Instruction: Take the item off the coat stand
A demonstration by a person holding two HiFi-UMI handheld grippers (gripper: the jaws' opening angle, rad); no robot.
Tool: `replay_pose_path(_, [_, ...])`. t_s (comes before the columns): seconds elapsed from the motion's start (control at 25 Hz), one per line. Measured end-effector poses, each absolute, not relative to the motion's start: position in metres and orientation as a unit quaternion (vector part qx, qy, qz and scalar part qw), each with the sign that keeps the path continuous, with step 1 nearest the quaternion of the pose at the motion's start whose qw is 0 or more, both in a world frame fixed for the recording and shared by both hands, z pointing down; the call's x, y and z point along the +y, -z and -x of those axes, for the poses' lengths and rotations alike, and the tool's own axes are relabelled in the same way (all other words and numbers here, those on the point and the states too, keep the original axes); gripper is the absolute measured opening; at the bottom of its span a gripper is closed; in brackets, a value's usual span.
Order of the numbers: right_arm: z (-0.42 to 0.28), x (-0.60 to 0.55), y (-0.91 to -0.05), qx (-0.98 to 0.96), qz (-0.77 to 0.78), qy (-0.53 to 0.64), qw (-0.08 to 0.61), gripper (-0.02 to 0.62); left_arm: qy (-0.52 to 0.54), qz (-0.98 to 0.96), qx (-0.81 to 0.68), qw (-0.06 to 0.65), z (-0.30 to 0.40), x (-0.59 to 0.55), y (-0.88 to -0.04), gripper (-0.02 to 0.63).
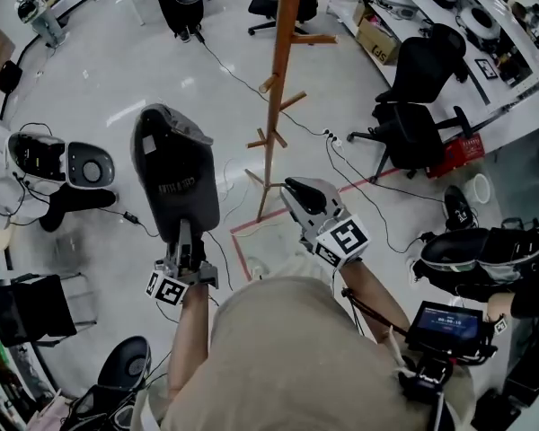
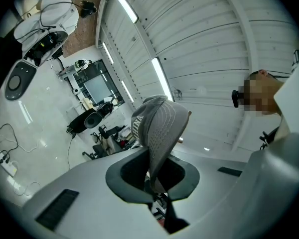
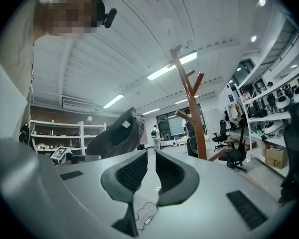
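Cap (image 1: 175, 182) is off the stand (image 1: 274, 106) and out in the open. It sits up in the air to the left of the pole, well apart from it, with no peg touching it. The left gripper (image 1: 181, 241) has it. In the left gripper view the jaws are pinched almost together on the cap's lower edge, and the grey fabric (image 2: 159, 128) rises straight out from between them (image 2: 157, 176). It looks like a thin bite on soft cloth, so the crown stands tall and unsupported above the grip.

Right gripper (image 1: 305, 196) is a spectator. In its own view the jaws (image 3: 149, 171) stand a narrow gap apart with nothing between them. The cap (image 3: 117, 136) shows off to its left and the stand (image 3: 189, 98) ahead to its right. The pegs in sight look bare.

So the lift-off looks done, and what remains is carrying the cap clear. To do that well:

- Hold the pinch firm, because the grip is on an edge only and a loose clamp would let the cloth slide out.
- Move smoothly, so the top-heavy crown does not flop over and drag on the grip.
- Steer away from the pegs rather than past them.
- Leave the right gripper wide of the cap.
- Mind the cables (image 1: 355, 187) trailing over the floor (image 1: 144, 70) near the stand's foot.
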State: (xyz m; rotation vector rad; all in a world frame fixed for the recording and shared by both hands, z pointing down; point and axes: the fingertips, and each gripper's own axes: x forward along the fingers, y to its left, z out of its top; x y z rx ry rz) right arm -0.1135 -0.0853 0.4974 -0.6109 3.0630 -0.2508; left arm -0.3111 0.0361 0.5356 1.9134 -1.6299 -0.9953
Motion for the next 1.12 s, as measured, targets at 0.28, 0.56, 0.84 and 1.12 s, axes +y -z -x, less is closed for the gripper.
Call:
replay_pose_path(0.28, [0.077, -0.092, -0.499, 0.979, 0.185, 0.085, -0.011, 0.055, 0.342, -0.697, -0.585, 0.236, 0.258, 0.038, -0.548, 0.034])
replay_pose_path(0.56, [0.059, -0.088, -0.514, 0.979, 0.190, 0.069, -0.023, 0.055, 0.337, -0.690, -0.594, 0.241, 0.229, 0.043, -0.580, 0.034])
replay_pose_path(0.84, [0.046, -0.077, -0.539, 0.980, 0.185, 0.057, -0.047, 0.055, 0.336, -0.694, -0.592, 0.234, 0.200, 0.048, -0.590, 0.034])
replay_pose_path(1.12, [0.029, -0.064, -0.561, 0.980, 0.179, 0.061, -0.064, 0.055, 0.342, -0.687, -0.589, 0.253, 0.174, 0.061, -0.615, 0.034])
